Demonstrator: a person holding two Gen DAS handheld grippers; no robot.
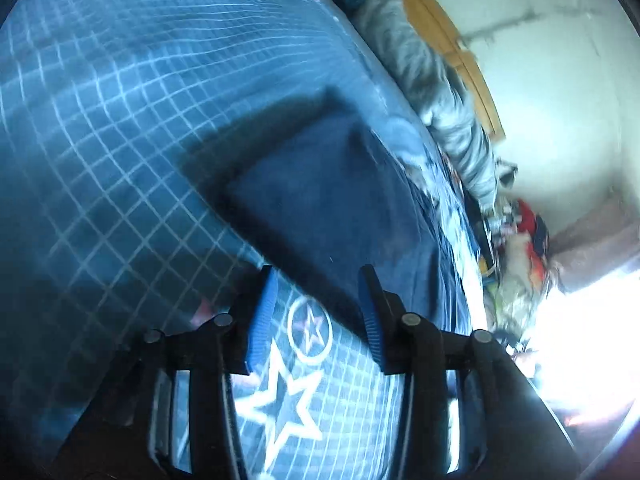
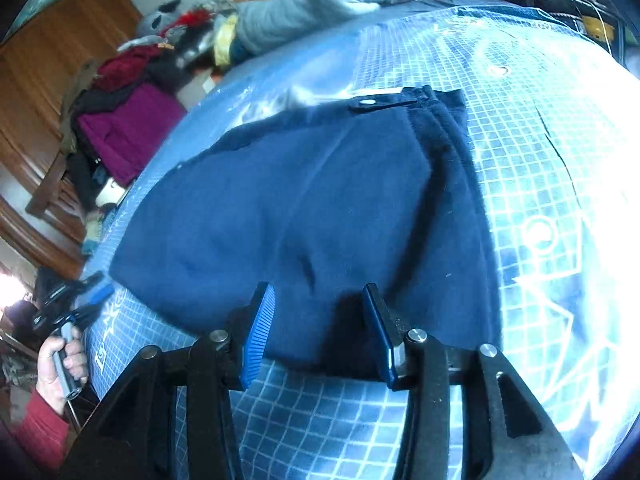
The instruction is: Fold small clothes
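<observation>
A navy garment (image 2: 304, 208), seemingly small trousers or shorts with a snap-buttoned waistband (image 2: 390, 100) at the upper middle of the right wrist view, lies flat on the blue gridded cutting mat (image 2: 532, 168). Its long axis runs from that waistband down toward the lower left of the frame. The right gripper (image 2: 318, 332) hangs over the garment's near edge, tilted downward, jaws partly apart with cloth beneath them but nothing pinched. The left gripper (image 1: 316, 316) sits off the garment's lower edge, over the mat's star print (image 1: 280, 404); the navy cloth (image 1: 336, 208) lies just ahead of its half-open, empty jaws. The right looks nearer to a grab. At lower left of the right view, the person's hand (image 2: 60, 360) in a red sleeve (image 2: 40, 436) grips the other handle. Piled clothes (image 2: 124, 120) sit beyond the mat.
</observation>
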